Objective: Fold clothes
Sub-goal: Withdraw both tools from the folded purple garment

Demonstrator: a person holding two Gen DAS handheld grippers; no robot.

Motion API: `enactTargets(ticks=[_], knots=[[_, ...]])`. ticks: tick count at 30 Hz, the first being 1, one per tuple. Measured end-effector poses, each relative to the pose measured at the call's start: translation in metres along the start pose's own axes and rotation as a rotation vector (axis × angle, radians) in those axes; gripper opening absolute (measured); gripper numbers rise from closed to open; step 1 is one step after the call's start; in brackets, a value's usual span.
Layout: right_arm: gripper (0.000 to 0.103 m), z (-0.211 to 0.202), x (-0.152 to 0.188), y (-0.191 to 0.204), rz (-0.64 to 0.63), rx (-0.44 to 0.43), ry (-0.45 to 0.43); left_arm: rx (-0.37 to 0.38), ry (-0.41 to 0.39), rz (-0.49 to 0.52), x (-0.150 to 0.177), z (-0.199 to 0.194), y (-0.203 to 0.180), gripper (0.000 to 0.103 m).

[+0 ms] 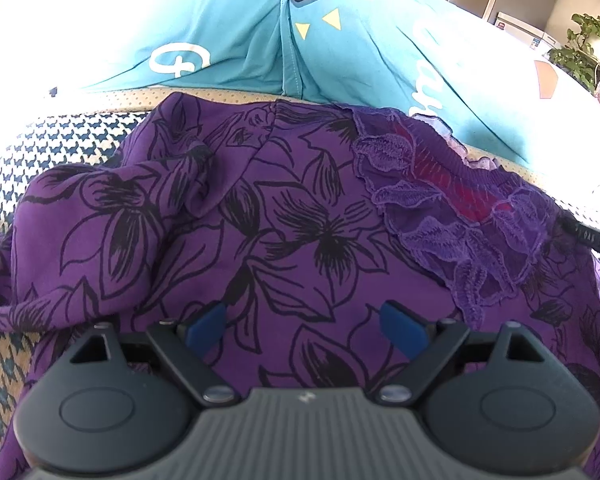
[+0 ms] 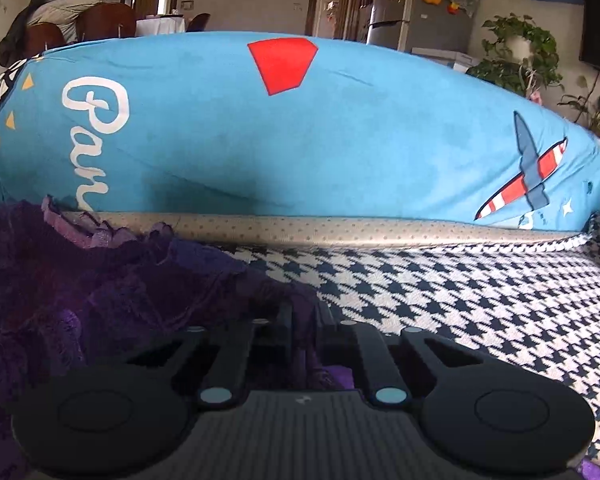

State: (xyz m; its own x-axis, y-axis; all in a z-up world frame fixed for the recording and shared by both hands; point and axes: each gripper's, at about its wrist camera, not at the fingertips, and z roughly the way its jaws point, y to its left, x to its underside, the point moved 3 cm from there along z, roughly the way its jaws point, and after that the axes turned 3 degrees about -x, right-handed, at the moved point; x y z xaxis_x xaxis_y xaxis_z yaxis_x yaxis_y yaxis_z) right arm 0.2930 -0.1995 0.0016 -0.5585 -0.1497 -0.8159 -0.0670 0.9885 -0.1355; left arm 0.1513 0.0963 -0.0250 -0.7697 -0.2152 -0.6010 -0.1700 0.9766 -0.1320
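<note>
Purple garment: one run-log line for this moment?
left gripper open above purple garment | right gripper shut on garment edge | fold not done

Houndstooth cover (image 2: 440, 292) is carrying a purple garment (image 1: 284, 216), lying crumpled on its left part. A dotted beige edge (image 2: 340, 226) is running along the far side, touching blue cushions (image 2: 300, 132).

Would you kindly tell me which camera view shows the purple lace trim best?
The left wrist view: the purple lace trim lies lit and spread on the purple floral garment. The right wrist view shows only dark, shadowed ruffles of it.
</note>
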Motion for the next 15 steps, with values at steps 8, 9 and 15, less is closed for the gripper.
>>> enactTargets(ticks=[8,9,15], knots=[[0.007,0.013,0.002,-0.014,0.055,0.135,0.027,0.005,-0.011,0.015,-0.001,-0.007,0.004,0.088],[0.009,0.014,0.003,-0.010,0.030,0.152,0.028,0.004,-0.016,0.015,-0.001,-0.009,0.005,0.089],[0.039,-0.012,-0.008,-0.007,0.067,0.150,0.005,-0.023,-0.056,-0.004,-0.005,-0.025,0.020,0.090]])
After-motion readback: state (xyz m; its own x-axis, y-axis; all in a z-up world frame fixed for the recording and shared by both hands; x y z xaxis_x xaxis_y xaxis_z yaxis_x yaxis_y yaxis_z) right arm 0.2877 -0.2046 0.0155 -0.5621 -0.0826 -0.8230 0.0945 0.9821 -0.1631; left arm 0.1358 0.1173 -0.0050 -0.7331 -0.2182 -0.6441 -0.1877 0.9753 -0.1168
